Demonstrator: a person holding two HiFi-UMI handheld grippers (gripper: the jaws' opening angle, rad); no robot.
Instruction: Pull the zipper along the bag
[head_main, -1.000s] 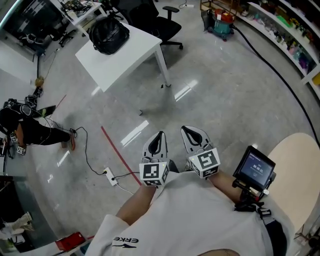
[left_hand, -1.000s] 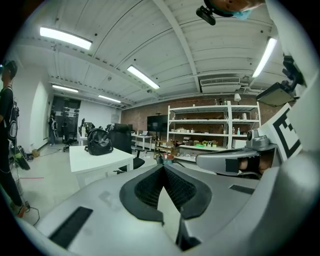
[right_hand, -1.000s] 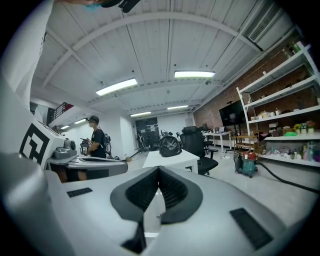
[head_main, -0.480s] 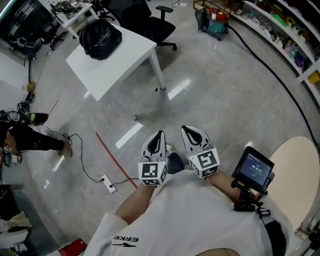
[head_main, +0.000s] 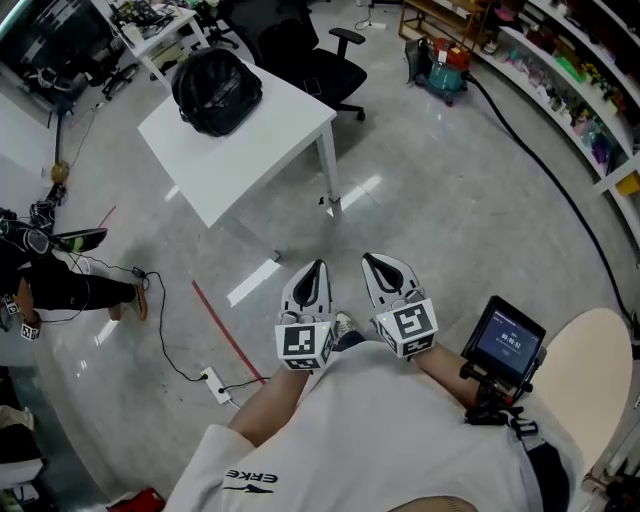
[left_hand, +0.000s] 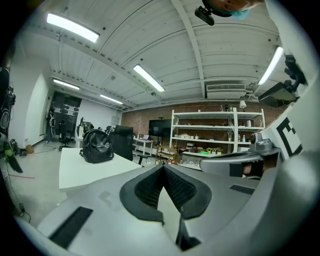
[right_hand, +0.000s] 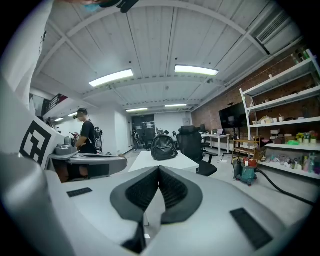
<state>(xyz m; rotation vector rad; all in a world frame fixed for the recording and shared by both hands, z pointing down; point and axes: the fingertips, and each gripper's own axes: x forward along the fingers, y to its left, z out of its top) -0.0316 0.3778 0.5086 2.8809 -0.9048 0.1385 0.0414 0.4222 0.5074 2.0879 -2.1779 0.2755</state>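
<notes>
- Bag (head_main: 216, 90) is sitting on the far end of the white table (head_main: 262, 152), well apart from both grippers; nothing is touching it, and the zipper is too small to pick out from here
- left gripper (head_main: 319, 267) and right gripper (head_main: 369, 258) are being held side by side close to the person's chest; both are clenched with the pad tips meeting and nothing caught in between, and each gripper view shows only the room past the closed tips
- what's changing: over the last second the table and bag are drifting a bit lower in the head view, and a shoe (head_main: 342, 324) is now poking out under the left gripper; meanwhile the grippers aren't budging from their spot
- so I'm reading this as the person walking up to the table, not working yet; the zipper pull is still fully to do
- next they'll be needing to get within reach and open at least one gripper, probably one for steadying the bag and one for the pull tab
</notes>
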